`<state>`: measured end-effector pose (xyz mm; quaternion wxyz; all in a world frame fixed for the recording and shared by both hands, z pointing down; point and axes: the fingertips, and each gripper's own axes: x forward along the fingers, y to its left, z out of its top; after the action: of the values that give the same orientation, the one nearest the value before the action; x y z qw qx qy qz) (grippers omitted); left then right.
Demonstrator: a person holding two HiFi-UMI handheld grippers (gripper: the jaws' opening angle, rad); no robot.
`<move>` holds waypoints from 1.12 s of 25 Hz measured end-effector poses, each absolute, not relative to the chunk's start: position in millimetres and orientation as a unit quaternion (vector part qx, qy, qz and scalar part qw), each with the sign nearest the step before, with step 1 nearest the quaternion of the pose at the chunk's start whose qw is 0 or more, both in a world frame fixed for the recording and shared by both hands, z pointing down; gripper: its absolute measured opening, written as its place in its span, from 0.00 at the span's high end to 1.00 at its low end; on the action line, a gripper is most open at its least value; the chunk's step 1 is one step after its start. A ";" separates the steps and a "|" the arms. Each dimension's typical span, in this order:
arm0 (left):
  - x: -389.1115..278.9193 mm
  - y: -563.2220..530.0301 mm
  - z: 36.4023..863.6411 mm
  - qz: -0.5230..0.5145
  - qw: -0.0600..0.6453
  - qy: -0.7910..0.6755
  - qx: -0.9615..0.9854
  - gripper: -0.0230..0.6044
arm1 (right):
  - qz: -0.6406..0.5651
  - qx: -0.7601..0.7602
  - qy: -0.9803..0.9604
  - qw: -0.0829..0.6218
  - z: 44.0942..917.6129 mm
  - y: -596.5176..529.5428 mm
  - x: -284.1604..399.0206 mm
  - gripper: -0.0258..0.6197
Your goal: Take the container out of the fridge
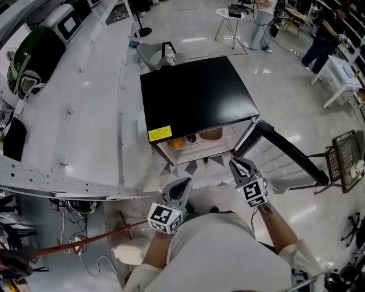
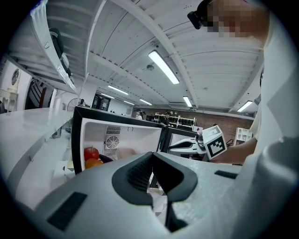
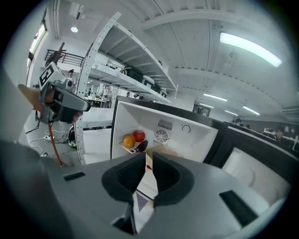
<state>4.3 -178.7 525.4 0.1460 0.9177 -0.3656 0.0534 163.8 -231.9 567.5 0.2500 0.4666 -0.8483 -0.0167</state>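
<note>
Glossy pale floor (image 1: 285,91), white metal shelving (image 1: 74,114) at left; ceiling strip lights (image 2: 163,67), small table (image 1: 229,17) beyond

I am in a big open lab or workshop hall. The pale polished floor (image 1: 285,102) runs far off toward twelve o'clock, where people (image 1: 263,25) stand near a small round table (image 1: 229,16). White perforated metal racking (image 1: 68,114) fills my nine to eleven o'clock, with loose cables (image 1: 63,208) under it at eight. Long strip lights (image 2: 163,67) hang from the ceiling, and a small fridge (image 1: 197,94) stands straight on the floor.
</note>
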 end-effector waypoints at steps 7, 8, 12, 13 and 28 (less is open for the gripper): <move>-8.3 -187.3 529.4 0.040 0.156 -0.360 0.919 0.96 | -0.076 0.450 -0.831 0.319 590.0 -270.4 146.3 0.74; -9.6 -188.1 530.3 0.038 0.158 -0.359 0.919 0.96 | -0.083 0.447 -0.829 0.327 593.7 -275.6 142.9 0.72; -14.2 -191.6 530.1 0.028 0.162 -0.357 0.919 0.96 | -0.105 0.438 -0.819 0.357 607.6 -296.2 131.4 0.64; -15.3 -192.6 530.3 0.026 0.163 -0.358 0.919 0.96 | -0.109 0.435 -0.816 0.365 611.9 -301.2 129.3 0.62; -31.0 -201.7 534.2 0.010 0.174 -0.368 0.913 0.96 | -0.165 0.401 -0.761 0.482 685.8 -368.0 116.0 0.42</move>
<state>-31.0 -201.7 534.2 0.1738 0.9134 -0.3681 0.0096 116.0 -368.0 685.8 0.4824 0.4010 -0.7610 -0.1655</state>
